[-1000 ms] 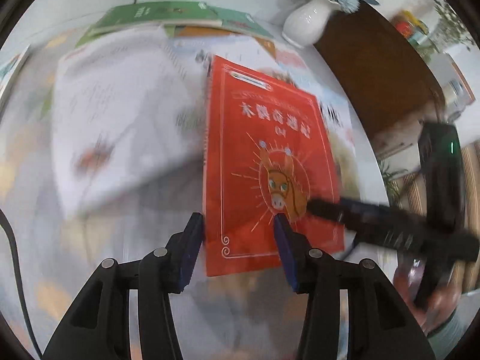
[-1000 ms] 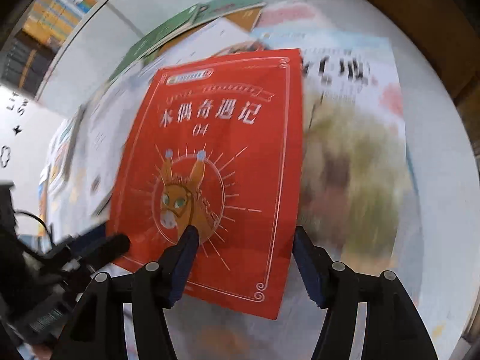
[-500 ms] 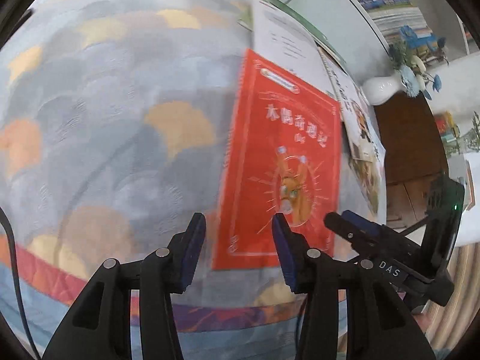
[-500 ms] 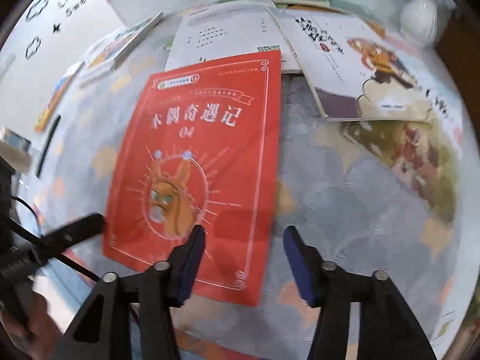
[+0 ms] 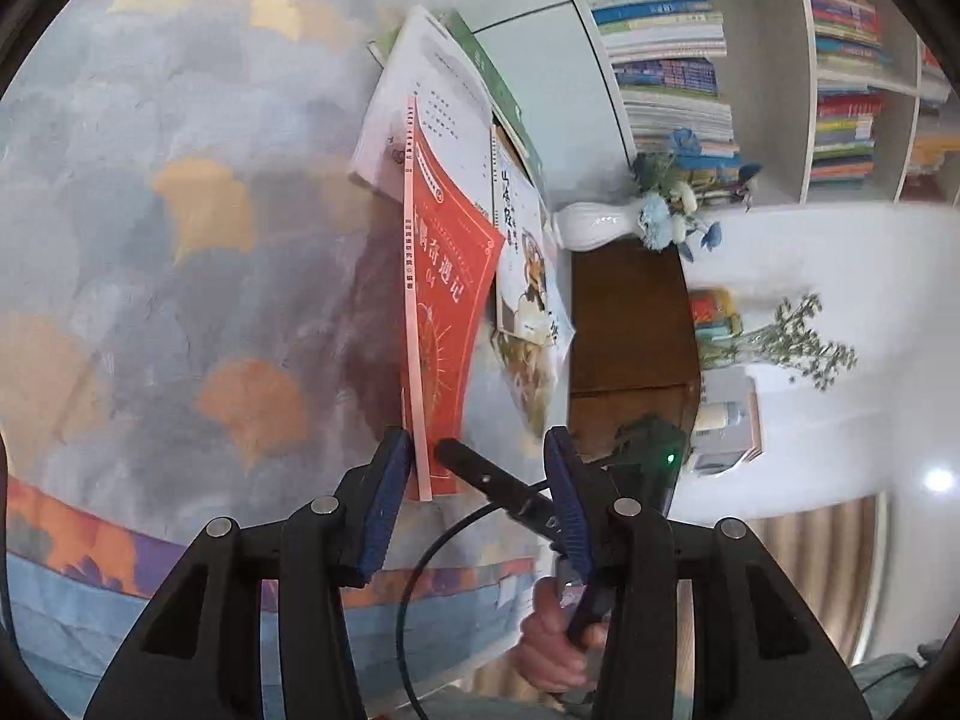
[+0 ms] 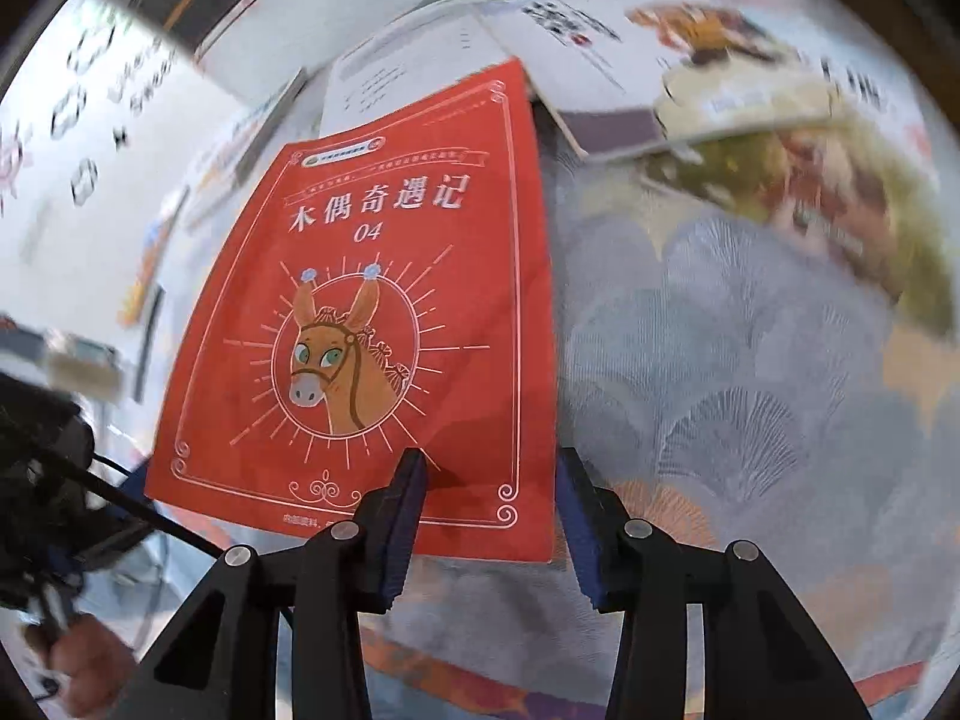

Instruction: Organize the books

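The red book (image 6: pixel 384 312), the one with a donkey's head in a ring of rays on its cover, is off the flat. Its near end is raised above the counter, and it throws a shadow on the patterned cloth (image 5: pixel 180 240) that covers the top. Its far end reaches over a white book (image 5: pixel 438 114).

The right hand-held gripper (image 6: pixel 489 504) has the book's near right corner between its fingers. One finger lies on the cover just below the donkey. The other stands at the book's right edge, on the back side. Its jaws have just been closing, and they pinch that corner. From the other side the book (image 5: pixel 444 300) shows almost edge-on, its pale spine towards me and one dark finger of the right tool against the cover. A person's hand (image 5: pixel 552 636) grips that tool's handle lower down.

The left hand-held gripper (image 5: pixel 477 480) is spread, its blue pads well apart. The bottom of the book's spine sits just beside its left finger. Whether they touch I cannot tell.

Beyond the red book a green book (image 5: pixel 492 78) lies under the white one, and an illustrated book (image 5: pixel 528 264) lies to the right. A white vase (image 5: pixel 594 225) of blue flowers stands past the counter's edge, with a full bookshelf (image 5: pixel 750 60) behind it.
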Demonstrator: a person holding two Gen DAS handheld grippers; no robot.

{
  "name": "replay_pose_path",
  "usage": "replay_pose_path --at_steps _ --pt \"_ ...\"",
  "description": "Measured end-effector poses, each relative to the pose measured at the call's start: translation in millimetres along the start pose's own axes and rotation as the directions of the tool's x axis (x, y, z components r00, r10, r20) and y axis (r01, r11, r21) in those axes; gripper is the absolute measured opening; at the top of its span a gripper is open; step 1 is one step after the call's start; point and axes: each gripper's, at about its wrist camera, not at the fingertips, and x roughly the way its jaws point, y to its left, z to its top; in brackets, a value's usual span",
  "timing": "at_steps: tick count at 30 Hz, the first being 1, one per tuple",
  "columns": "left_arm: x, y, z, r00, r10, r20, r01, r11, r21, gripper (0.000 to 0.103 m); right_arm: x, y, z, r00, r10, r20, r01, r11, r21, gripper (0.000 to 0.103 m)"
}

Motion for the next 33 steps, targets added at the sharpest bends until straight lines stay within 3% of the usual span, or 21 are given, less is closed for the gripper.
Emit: replay_pose_path --at_steps 2,4,6,9,12,15,17,22,24,26,27,29,31,33 --pt "6.2 2.1 1.9 0.996 0.086 -0.006 -0.086 0.996 0.019 0.042 -2.4 0.0 -2.1 1.000 0.006 0.001 -0.006 1.000 0.002 0.044" --pt "22.4 7.6 2.7 0.978 0.205 -0.024 -0.204 0.978 0.036 0.024 -3.2 0.1 -2.4 1.000 0.001 0.003 -0.001 1.000 -0.004 0.044" --pt "33.3 11.0 1.9 0.966 0.256 -0.034 -0.254 0.966 0.049 0.015 -4.3 1.8 -3.7 1.000 -0.008 0.007 0.008 1.000 -0.017 0.044" --pt "50.4 9.4 1.1 0.952 0.303 -0.033 -0.300 0.951 0.068 0.015 0.4 6.5 -5.2 1.000 -0.007 0.012 0.008 1.000 -0.019 0.044" --pt "56.9 7.3 6.2 0.968 0.246 -0.055 -0.244 0.969 0.045 0.015 7.6 5.9 3.5 0.999 0.036 -0.016 -0.036 0.999 0.004 0.047" --pt "53.8 3.6 14.0 0.993 0.098 -0.068 -0.100 0.995 -0.027 0.015 0.0 -11.9 2.0 0.987 0.156 -0.041 -0.154 0.987 0.055 0.047" --pt "50.3 3.9 19.1 0.998 0.004 -0.055 -0.010 0.996 -0.093 0.015 -5.0 -24.4 0.6 0.970 0.238 -0.045 -0.233 0.968 0.095 0.048" --pt "48.9 2.3 24.6 0.996 -0.084 -0.041 0.076 0.982 -0.170 0.015 -1.3 -50.5 -4.3 0.909 0.417 0.000 -0.404 0.880 0.248 0.058" --pt "50.3 5.2 25.0 0.990 -0.138 -0.039 0.125 0.966 -0.228 0.015 7.8 -55.6 -6.2 0.856 0.517 0.015 -0.497 0.813 0.304 0.058" --pt "45.3 10.2 24.4 0.984 -0.173 -0.041 0.157 0.952 -0.262 0.015 18.3 -56.7 -7.4 0.819 0.572 0.036 -0.545 0.758 0.358 0.058" --pt "44.5 10.7 23.7 0.983 -0.178 -0.045 0.160 0.951 -0.266 0.015 20.3 -55.4 -6.7 0.815 0.577 0.044 -0.550 0.749 0.369 0.056" --pt "45.8 8.5 22.4 0.986 -0.156 -0.063 0.135 0.958 -0.254 0.015 19.9 -51.0 -1.5 0.828 0.558 0.058 -0.539 0.763 0.358 0.048" --pt "44.7 7.0 21.1 0.992 -0.097 -0.080 0.077 0.972 -0.222 0.015 14.4 -39.9 4.6 0.857 0.514 0.051 -0.504 0.811 0.296 0.040" --pt "42.8 5.3 21.3 0.995 -0.039 -0.091 0.022 0.982 -0.186 0.015 -3.3 -16.8 8.2 0.918 0.393 0.063 -0.398 0.907 0.136 0.040"
